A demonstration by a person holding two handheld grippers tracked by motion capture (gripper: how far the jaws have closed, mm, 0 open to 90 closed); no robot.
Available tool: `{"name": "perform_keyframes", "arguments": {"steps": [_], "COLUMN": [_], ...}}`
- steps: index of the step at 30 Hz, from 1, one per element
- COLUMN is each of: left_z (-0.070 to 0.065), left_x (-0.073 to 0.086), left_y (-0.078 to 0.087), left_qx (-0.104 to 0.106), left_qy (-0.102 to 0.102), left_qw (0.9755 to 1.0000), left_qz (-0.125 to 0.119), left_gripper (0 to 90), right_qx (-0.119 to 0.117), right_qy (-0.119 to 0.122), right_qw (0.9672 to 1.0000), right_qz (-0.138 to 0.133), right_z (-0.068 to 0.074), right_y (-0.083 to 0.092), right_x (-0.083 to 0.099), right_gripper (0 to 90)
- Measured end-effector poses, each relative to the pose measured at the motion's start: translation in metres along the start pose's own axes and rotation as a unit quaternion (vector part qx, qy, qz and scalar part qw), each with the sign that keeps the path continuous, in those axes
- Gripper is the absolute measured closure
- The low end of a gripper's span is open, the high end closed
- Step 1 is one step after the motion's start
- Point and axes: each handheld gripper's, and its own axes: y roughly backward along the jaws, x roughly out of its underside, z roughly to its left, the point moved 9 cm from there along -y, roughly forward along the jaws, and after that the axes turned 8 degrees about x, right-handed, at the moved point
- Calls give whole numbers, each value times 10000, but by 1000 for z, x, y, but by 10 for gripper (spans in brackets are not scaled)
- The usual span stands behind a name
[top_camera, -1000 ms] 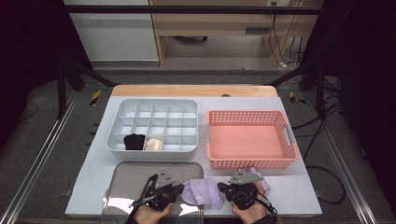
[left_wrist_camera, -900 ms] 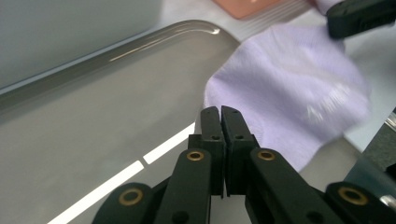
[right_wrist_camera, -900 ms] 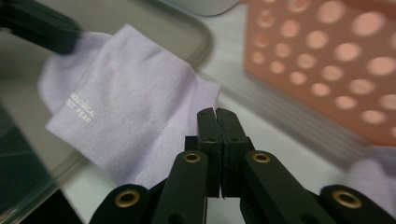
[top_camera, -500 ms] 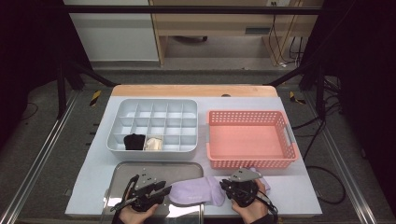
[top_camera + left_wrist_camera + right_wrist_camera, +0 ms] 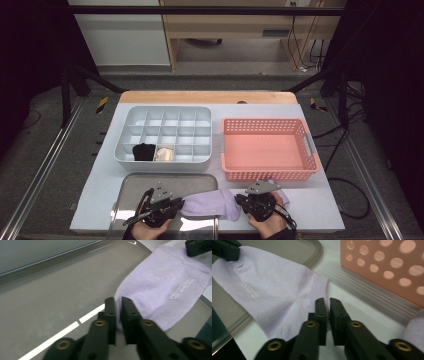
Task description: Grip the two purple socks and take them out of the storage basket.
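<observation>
High view: we hold the lilac sock (image 5: 210,205) stretched between our grippers, one end over the metal tray (image 5: 131,186), the other on the white table (image 5: 320,200). Left gripper (image 5: 176,204) has just closed, pinching its left end; right gripper (image 5: 241,201) pinches the other. White lettering (image 5: 180,289) on the sock is too blurred to read.

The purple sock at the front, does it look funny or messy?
A bit. The purple sock lies half on the metal tray, half on the table, pinched at each end by the left tongs and right tongs.
</observation>
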Motion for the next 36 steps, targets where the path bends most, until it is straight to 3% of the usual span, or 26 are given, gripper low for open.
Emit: {"name": "perform_keyframes", "arguments": {"steps": [10,13,18,19,20,21,22,23,29,31,36], "left_z": [1,0,7,7,13,13,18,21,32,36,40], "left_x": [0,0,-4,-4,-6,-6,-8,-9,-12,-11,-10], "left_y": [1,2,15,15,21,21,26,28,37,38,38], "left_qx": [-94,-90,-110,-110,-194,-194,-258,-288,-382,-405,-455], "left_qy": [-104,-107,15,15,51,51,89,98,179,211,264], "left_qw": [9999,9999,9996,9996,9991,9991,9984,9980,9963,9962,9957], "left_qz": [-25,-51,-264,-264,-385,-385,-496,-546,-748,-746,-760], "left_gripper": [865,803,678,660,645,626,602,586,525,535,520], "right_qx": [20,11,324,324,450,450,617,656,762,858,821], "right_qy": [-88,-106,-410,-410,-552,-552,-672,-678,-704,-637,-714], "right_qw": [10000,9999,9975,9975,9958,9958,9936,9932,9936,9941,9941], "right_qz": [42,-85,-482,-482,-579,-579,-672,-680,-437,-208,40], "right_z": [-2,-3,-28,-28,-41,-41,-53,-56,-61,-61,-61], "right_y": [6,8,25,25,33,33,41,43,41,33,24], "right_x": [2,-1,-8,-8,-6,-6,-4,-2,6,13,20], "right_gripper": [878,830,777,777,778,778,780,787,788,757,761]}}
